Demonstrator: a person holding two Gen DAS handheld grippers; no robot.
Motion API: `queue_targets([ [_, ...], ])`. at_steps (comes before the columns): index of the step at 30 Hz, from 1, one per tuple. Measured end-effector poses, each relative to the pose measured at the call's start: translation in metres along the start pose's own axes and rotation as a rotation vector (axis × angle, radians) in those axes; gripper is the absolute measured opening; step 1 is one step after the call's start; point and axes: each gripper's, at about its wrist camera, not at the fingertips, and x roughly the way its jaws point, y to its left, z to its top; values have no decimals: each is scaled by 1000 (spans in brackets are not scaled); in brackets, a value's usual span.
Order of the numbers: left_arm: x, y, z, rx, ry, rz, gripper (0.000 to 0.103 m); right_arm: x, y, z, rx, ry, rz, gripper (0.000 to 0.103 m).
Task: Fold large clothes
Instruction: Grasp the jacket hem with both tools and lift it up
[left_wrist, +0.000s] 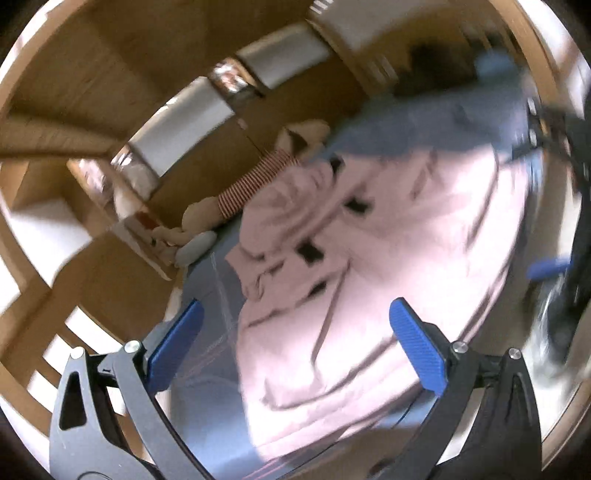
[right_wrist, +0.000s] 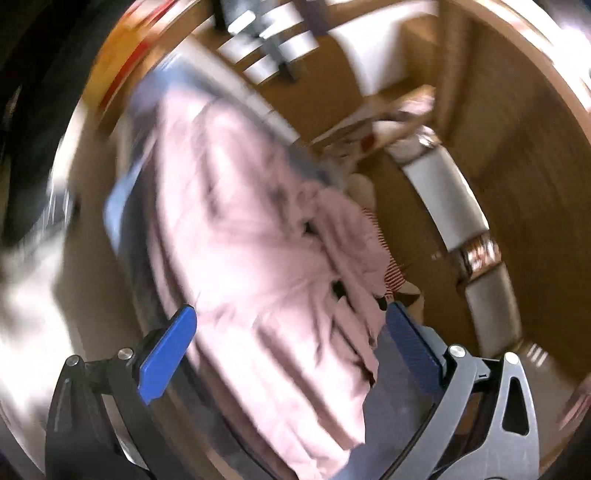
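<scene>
A large pale pink garment (left_wrist: 388, 266) with dark patches lies spread and rumpled on a blue-covered surface (left_wrist: 214, 424). My left gripper (left_wrist: 295, 317) hangs above its near edge, jaws wide open and empty. The right wrist view shows the same pink garment (right_wrist: 251, 258), blurred by motion. My right gripper (right_wrist: 291, 325) is above it, jaws wide open and empty. The other gripper (left_wrist: 543, 147) shows dark at the right edge of the left wrist view.
A red-and-white striped cloth (left_wrist: 255, 181) and beige items (left_wrist: 184, 229) lie at the far edge of the blue surface. A blue-grey cloth (left_wrist: 436, 122) lies beyond the pink garment. Wooden shelving with white panels (left_wrist: 280, 55) surrounds the area.
</scene>
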Motion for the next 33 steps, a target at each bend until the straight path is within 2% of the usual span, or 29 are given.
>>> queue_targets([
  [1,3,-6,-5,52,12,16,101,5,11,-5,-50,28,-5,102],
  [3,7,-10,-10,94,35,26,101,18,28,-15,-115,81,-6,102],
  [7,12,-3,-12,69,64,14,101,44,46,-30,-193,169,-22,102],
  [10,11,-3,-12,69,60,14,101,53,55,-36,-234,173,-42,102],
  [16,14,-5,-14,82,77,17,101,76,44,-45,-213,253,-122,89],
  [19,14,-6,-14,83,74,11,101,78,33,-46,-176,259,-154,89],
  [21,15,-6,-14,85,78,10,101,84,31,-49,-176,287,-171,83],
  [23,15,-9,-14,91,86,-1,101,85,28,-51,-162,291,-184,82],
  [25,16,-12,-15,101,84,-15,101,92,21,-52,-135,317,-172,71],
  [27,16,-18,-17,128,85,-25,101,97,13,-50,-109,343,-142,42],
  [30,18,-30,-24,181,89,-50,101,87,-9,-36,-22,300,-152,24],
  [33,18,-50,-32,271,84,-80,101,78,-47,-26,150,262,-136,17],
])
